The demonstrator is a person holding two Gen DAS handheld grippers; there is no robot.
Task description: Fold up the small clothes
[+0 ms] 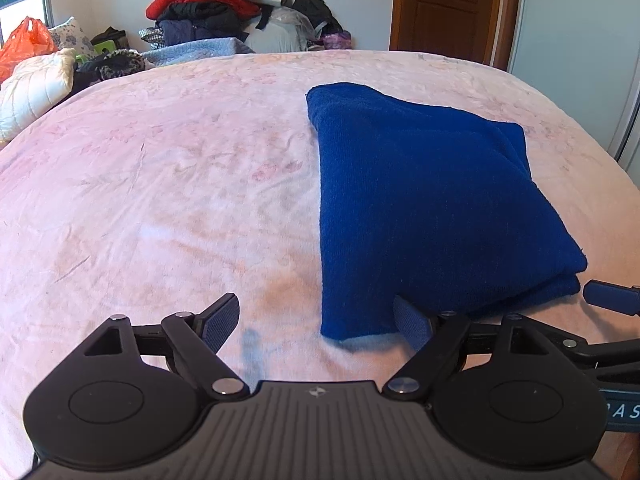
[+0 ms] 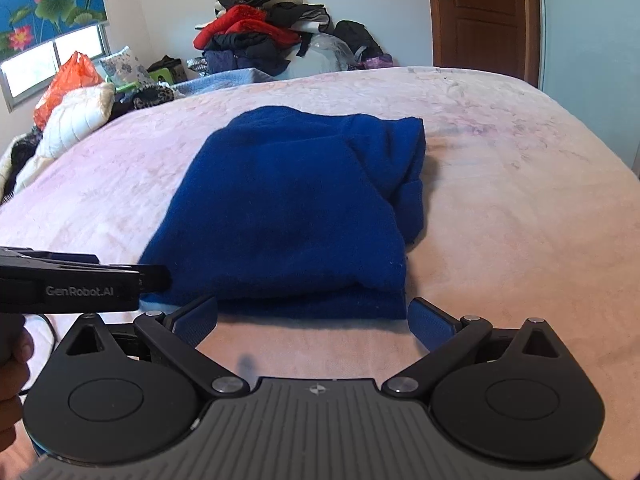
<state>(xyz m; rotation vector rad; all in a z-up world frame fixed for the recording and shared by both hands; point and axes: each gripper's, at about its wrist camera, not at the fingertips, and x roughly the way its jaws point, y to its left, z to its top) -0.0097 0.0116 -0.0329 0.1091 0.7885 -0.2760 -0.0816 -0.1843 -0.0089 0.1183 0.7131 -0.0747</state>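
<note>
So the blue garment (image 2: 292,208) is lying on the pink bed (image 1: 160,184), already folded into a thick stack of layers; looks mostly done to me, maybe one more fold or just tidying the loose flap on its right side. Left gripper (image 1: 316,320) sits at its near left corner, spread wide, gripping nothing, one pad tucked under the hem; right gripper (image 2: 316,322) hovers at its near edge, also wide open and empty.

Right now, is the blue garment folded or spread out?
Folded: the blue garment lies as a compact rectangle with stacked layers along its near edge.
</note>
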